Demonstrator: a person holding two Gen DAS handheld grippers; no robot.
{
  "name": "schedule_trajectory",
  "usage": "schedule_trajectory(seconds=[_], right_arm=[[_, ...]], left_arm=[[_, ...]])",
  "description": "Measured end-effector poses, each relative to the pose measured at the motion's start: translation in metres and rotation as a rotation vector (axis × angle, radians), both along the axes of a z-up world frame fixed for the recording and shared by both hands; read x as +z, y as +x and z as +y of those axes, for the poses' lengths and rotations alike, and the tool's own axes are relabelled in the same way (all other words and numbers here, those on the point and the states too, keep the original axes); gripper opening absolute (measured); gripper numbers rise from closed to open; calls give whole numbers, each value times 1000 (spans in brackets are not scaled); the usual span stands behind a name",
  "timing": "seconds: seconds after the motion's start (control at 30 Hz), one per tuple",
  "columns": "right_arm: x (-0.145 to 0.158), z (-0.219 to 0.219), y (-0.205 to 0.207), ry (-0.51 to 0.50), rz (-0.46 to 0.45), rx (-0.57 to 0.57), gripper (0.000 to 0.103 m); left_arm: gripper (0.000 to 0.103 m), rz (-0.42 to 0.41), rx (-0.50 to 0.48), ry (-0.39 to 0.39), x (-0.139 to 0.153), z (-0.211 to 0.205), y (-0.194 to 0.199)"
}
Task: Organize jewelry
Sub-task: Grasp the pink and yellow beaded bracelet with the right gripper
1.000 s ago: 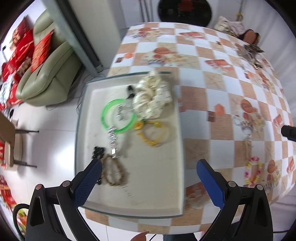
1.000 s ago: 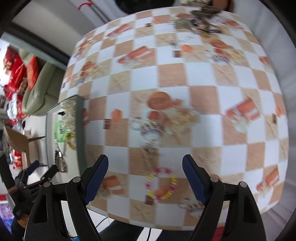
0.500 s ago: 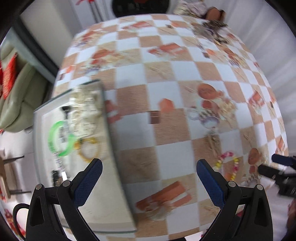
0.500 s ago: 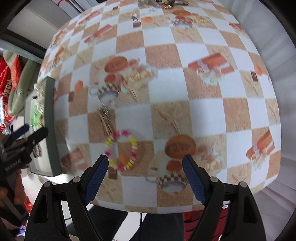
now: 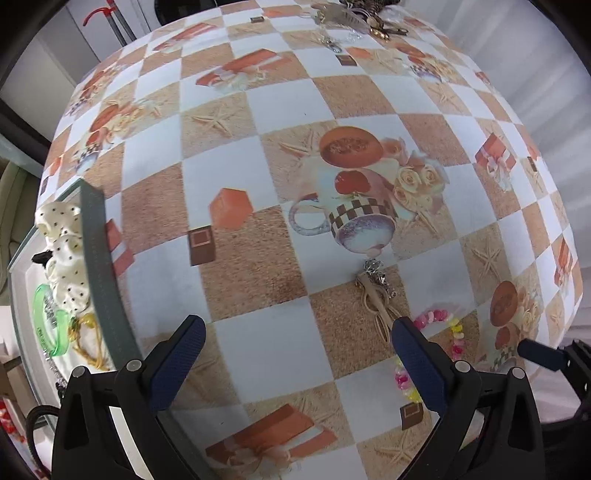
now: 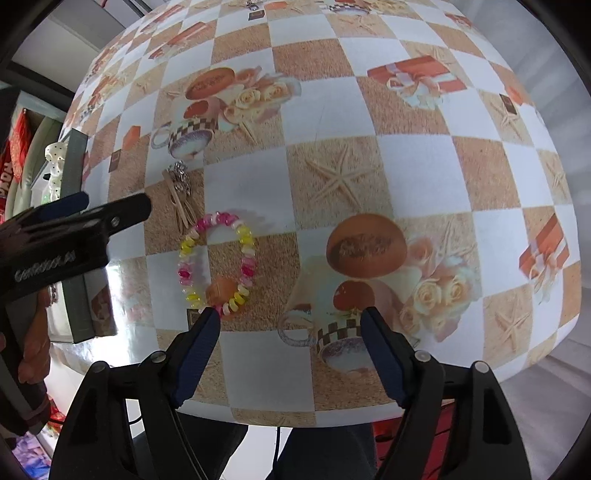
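A pink, yellow and white spiral bracelet [image 6: 216, 260] lies on the checked tablecloth, just ahead and left of my open, empty right gripper [image 6: 290, 334]; it also shows in the left wrist view [image 5: 436, 345]. A beige hair clip with a silver charm [image 6: 181, 195] lies beyond it, and in the left wrist view [image 5: 376, 295] it lies just ahead of my open, empty left gripper [image 5: 295, 345]. The grey tray [image 5: 99, 266] at the left holds a green bangle [image 5: 46, 319], a cream dotted scrunchie [image 5: 66, 254] and a yellow bracelet [image 5: 86, 343].
A pile of metal jewelry [image 5: 364, 18] lies at the table's far edge. The left gripper shows in the right wrist view [image 6: 74, 221], between the tray [image 6: 75, 236] and the bracelet. The table's near edge [image 6: 314, 417] is right under my right gripper.
My left gripper has swung right from over the tray to over the cloth by the hair clip. My right gripper has moved right and closer to the spiral bracelet.
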State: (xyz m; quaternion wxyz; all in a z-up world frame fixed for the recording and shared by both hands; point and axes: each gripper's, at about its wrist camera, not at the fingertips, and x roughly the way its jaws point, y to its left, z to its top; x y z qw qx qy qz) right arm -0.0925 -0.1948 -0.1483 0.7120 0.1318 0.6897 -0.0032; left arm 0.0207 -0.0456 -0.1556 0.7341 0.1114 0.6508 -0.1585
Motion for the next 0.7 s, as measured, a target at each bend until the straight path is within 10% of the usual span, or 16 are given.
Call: schedule_trajectory(seconds=[0.6,0.7], right_arm=[[-16,36,9,-124,-68,47,71],[-16,43,12,-184,-84,86,62]], left_arm=[[103,-39,-20,74,-20,-12,15],[89,-31,-35,43,-16,-16,14]])
